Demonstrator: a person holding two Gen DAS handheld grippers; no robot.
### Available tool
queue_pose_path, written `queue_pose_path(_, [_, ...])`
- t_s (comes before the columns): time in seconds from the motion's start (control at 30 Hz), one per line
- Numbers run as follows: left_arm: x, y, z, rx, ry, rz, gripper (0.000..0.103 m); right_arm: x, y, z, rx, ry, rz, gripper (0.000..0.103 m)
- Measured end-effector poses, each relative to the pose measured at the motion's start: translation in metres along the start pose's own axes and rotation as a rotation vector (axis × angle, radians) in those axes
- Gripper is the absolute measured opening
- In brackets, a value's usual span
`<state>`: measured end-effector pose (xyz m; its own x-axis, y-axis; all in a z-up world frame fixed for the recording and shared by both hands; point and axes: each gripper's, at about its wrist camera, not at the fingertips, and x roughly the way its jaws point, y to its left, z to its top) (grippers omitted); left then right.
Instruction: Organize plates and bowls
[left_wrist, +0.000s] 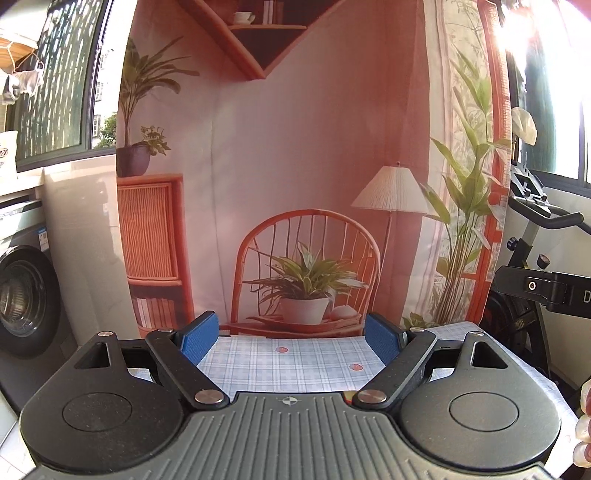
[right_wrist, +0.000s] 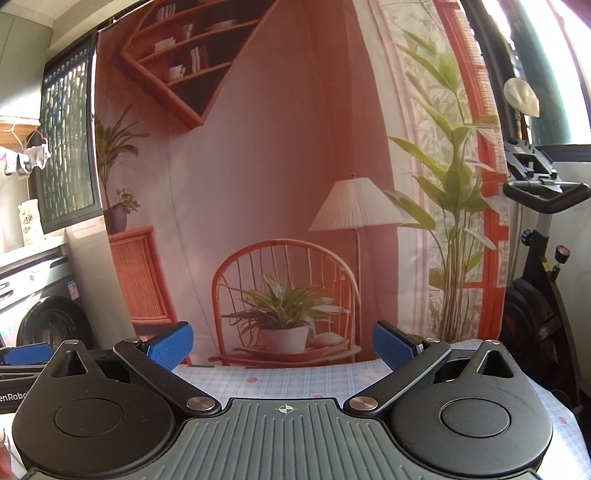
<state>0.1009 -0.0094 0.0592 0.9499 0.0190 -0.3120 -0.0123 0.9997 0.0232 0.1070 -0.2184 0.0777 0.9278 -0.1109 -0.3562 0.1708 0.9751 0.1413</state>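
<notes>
Plates, bowls unseen — left gripper and right gripper level above checked tablecloth, jaws wide.

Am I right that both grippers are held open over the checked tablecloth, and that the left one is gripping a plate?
Not quite. The left gripper holds nothing: the left wrist view shows only the checked tablecloth between its blue fingers. The right gripper is open too, as you said.
</notes>
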Motion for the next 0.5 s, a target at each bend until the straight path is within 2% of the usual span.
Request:
queue_pose_path(0.17, [-0.026, -0.003, 0.012, 0.009, -0.030, 0.025, 0.088, -0.023, 0.009, 0.009, -0.042, -0.027, -0.003, 0.103])
queue_pose_path(0.5, [-0.054, -0.005, 0.017, 0.040, -0.055, 0.011, 0.088, -0.042, 0.021, 0.012, -0.061, -0.029, -0.001, 0.103])
